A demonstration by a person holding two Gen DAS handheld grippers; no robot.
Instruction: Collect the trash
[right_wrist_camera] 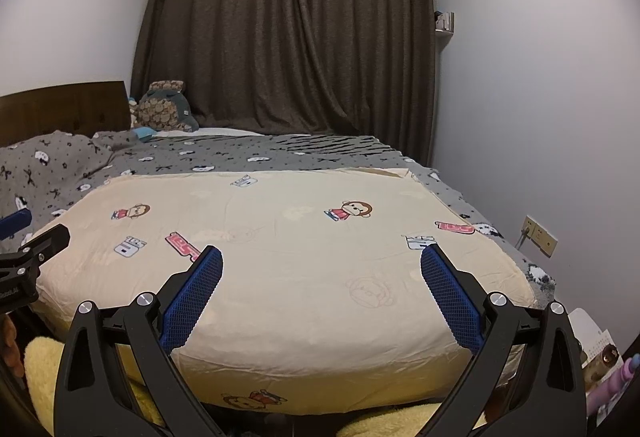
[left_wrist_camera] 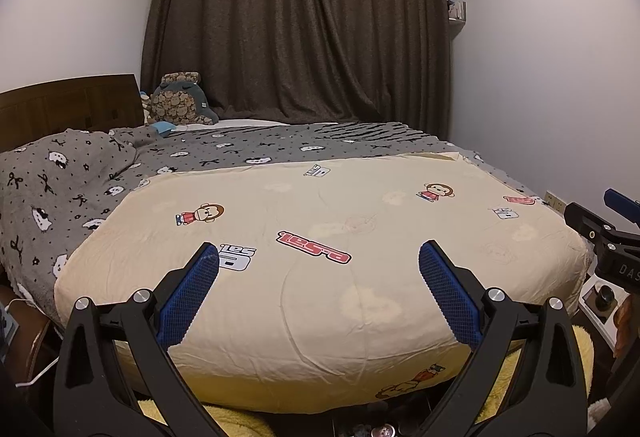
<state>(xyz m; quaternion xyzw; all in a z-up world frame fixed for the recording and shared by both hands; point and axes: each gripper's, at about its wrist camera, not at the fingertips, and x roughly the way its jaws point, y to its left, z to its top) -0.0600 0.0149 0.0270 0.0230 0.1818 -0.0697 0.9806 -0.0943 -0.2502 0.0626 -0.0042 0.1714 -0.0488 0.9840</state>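
My left gripper point(left_wrist_camera: 319, 257) is open and empty, held above the foot of a bed with a cream cartoon-print quilt point(left_wrist_camera: 320, 197). My right gripper point(right_wrist_camera: 321, 261) is open and empty too, side by side with the left over the same quilt point(right_wrist_camera: 300, 237). The right gripper shows at the right edge of the left wrist view point(left_wrist_camera: 612, 237); the left one shows at the left edge of the right wrist view point(right_wrist_camera: 24, 237). No trash is visible on the bed in either view. A small blue item point(left_wrist_camera: 166, 127) lies near the pillow; I cannot tell what it is.
A grey patterned blanket point(left_wrist_camera: 80, 173) covers the bed's far part, with a plush toy point(left_wrist_camera: 180, 101) by the wooden headboard point(left_wrist_camera: 68, 101). Dark curtains point(left_wrist_camera: 300, 17) hang behind. A wall socket point(right_wrist_camera: 540, 235) is at right. Yellow fluffy fabric point(right_wrist_camera: 44, 365) and small items point(right_wrist_camera: 608, 361) lie below the bed's foot.
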